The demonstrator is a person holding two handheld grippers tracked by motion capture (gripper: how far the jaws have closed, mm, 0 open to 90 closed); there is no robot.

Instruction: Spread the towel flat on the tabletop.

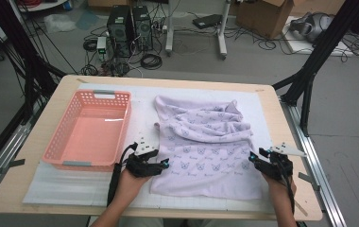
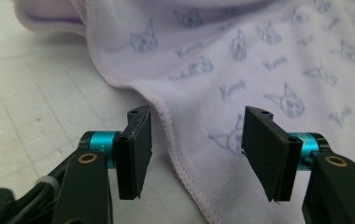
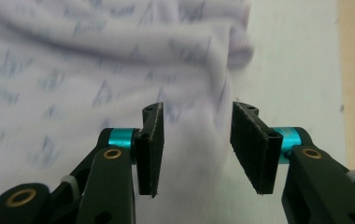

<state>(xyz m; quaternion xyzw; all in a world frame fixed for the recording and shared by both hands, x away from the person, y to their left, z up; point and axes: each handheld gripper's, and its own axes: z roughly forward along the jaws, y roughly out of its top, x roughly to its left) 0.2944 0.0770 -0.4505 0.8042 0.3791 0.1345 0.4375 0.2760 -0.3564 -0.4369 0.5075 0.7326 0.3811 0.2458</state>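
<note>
Lilac towel with cat-face print lies rumpled on the white mat at bench centre, far part bunched in folds, near part flatter. Pink basket, nothing in it, sits to the left of the towel, just apart from it.

Left gripper at the towel's near-left edge, jaws partly apart; in the left gripper view the stitched hem runs between them, pads not pressing. Right gripper at the near-right edge, jaws also partly apart with the cloth edge between them, no grip; that view is blurred.

Both grippers bracket opposite side edges, probably so the towel can be pinched at two points and spread or folded evenly. The basket nearby looks like the drop spot afterwards.
</note>
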